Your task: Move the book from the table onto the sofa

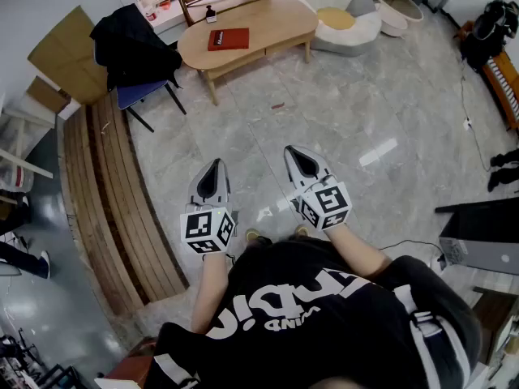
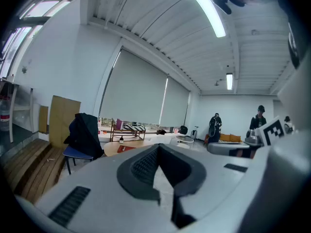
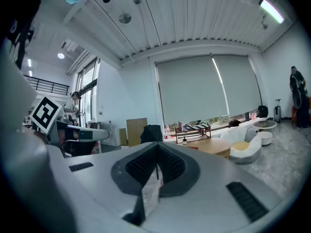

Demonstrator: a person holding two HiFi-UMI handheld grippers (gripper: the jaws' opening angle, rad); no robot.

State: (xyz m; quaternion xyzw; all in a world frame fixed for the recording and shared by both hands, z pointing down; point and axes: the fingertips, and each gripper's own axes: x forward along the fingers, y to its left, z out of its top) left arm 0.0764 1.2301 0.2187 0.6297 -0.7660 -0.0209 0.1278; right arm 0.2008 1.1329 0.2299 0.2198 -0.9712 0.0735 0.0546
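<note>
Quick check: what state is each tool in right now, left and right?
Left tool: closed, holding nothing.
Right tool: closed, holding nothing.

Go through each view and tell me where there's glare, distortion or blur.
Head view: wide-angle bending at the edges, bright glare patches on the polished floor, the book sharp. Left gripper view: black rounded corners, the ceiling light strip blown out. Right gripper view: same dark rim, the window blinds evenly lit.
</note>
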